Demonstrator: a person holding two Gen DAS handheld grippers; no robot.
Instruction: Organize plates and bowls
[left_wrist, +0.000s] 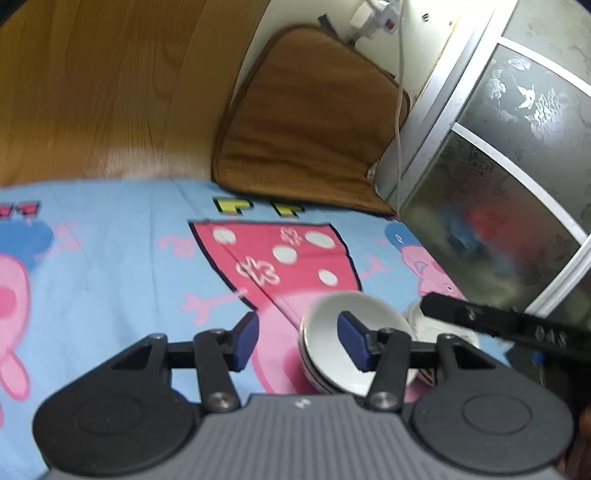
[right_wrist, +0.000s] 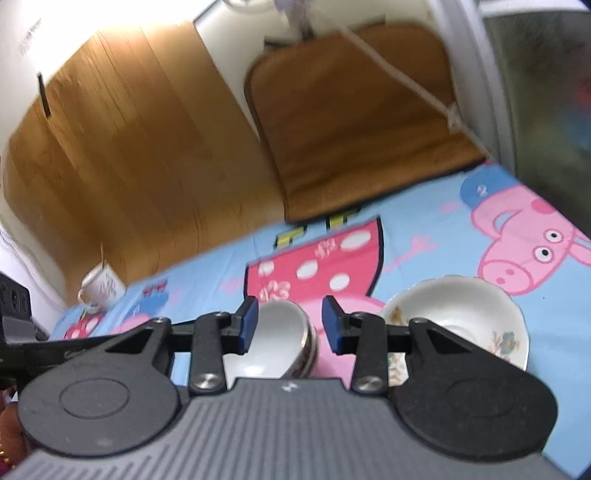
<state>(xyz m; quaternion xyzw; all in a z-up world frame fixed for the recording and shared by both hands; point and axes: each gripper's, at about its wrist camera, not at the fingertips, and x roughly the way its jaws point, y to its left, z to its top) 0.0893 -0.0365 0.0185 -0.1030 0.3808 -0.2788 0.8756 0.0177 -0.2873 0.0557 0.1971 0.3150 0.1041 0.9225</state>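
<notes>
A stack of white bowls (left_wrist: 332, 332) sits on the cartoon-print tablecloth (left_wrist: 110, 258), low and right of centre in the left wrist view. My left gripper (left_wrist: 297, 338) is open and empty, its right finger over the stack's rim. In the right wrist view the same stack (right_wrist: 280, 339) lies just below my open, empty right gripper (right_wrist: 290, 325), its right rim between the fingers. A white plate with flower print (right_wrist: 461, 317) lies to the right of the stack. The right gripper's black body (left_wrist: 498, 321) shows at the right of the left wrist view, above the plate (left_wrist: 417, 314).
A white mug (right_wrist: 101, 288) with a spoon stands at the table's far left edge. A brown cushion (right_wrist: 354, 122) leans at the back. A wooden panel (right_wrist: 129, 147) stands behind the table. A glass cabinet door (left_wrist: 498, 166) with a metal frame is on the right.
</notes>
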